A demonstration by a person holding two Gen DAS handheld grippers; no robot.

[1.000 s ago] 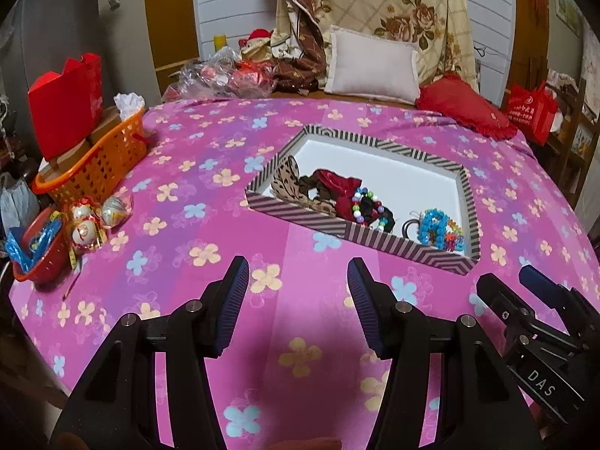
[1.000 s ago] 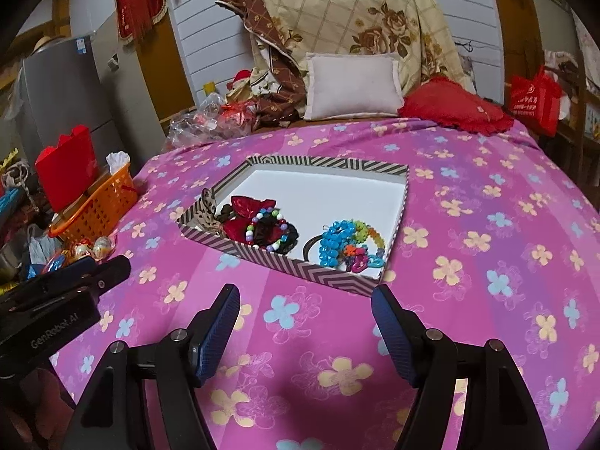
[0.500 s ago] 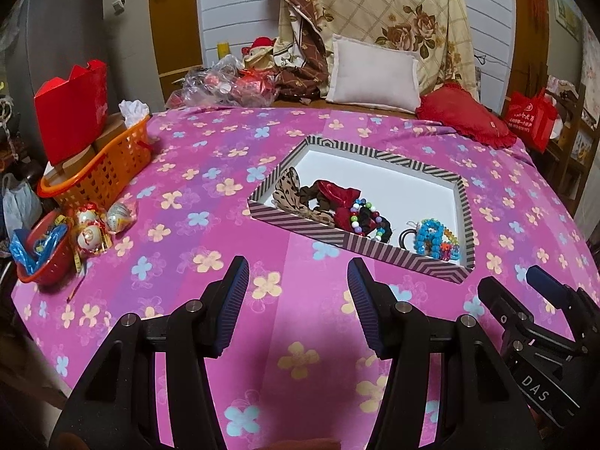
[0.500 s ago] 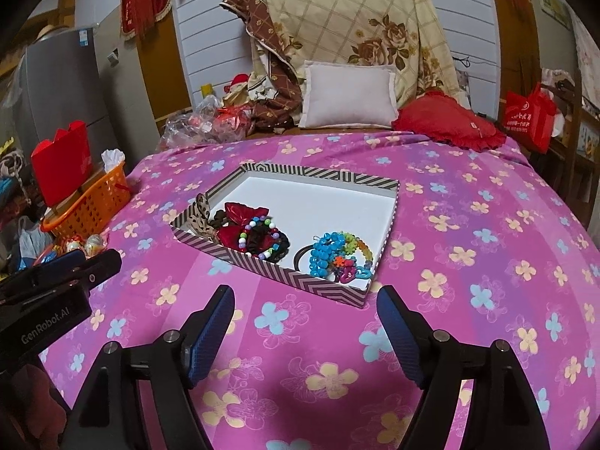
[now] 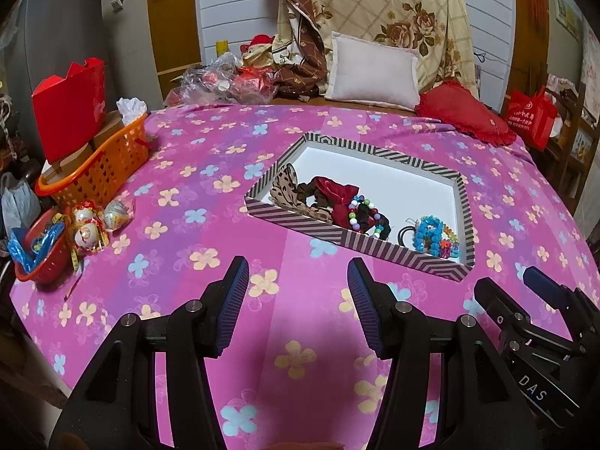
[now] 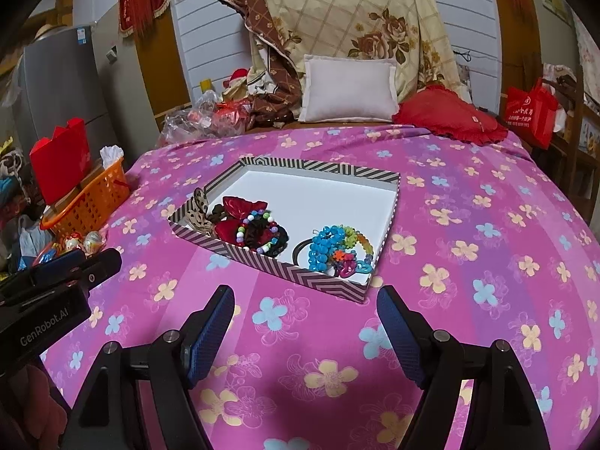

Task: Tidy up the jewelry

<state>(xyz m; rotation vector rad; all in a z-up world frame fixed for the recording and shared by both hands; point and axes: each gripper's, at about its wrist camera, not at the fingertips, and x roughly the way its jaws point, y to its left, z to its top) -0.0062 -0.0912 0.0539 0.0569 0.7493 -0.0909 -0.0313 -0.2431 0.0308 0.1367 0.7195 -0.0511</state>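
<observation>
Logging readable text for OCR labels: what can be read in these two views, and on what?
"DAS": on the right gripper body, left wrist view.
"GenRobot.AI": on the left gripper body, right wrist view.
Red bag: white print, too blurred to read.
Fridge sticker: too small to read.

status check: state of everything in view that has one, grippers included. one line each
left gripper: open, empty, above the cloth.
right gripper: open, empty, above the cloth.
striped box: lidless, flat on the pink cloth.
leopard-print bow: in the box, left end, leaning on the wall.
red bow: in the box, bunched with the dark beaded band.
blue bead bracelets: in the box, near right corner, heaped.
orange basket: upright, filled.
</observation>
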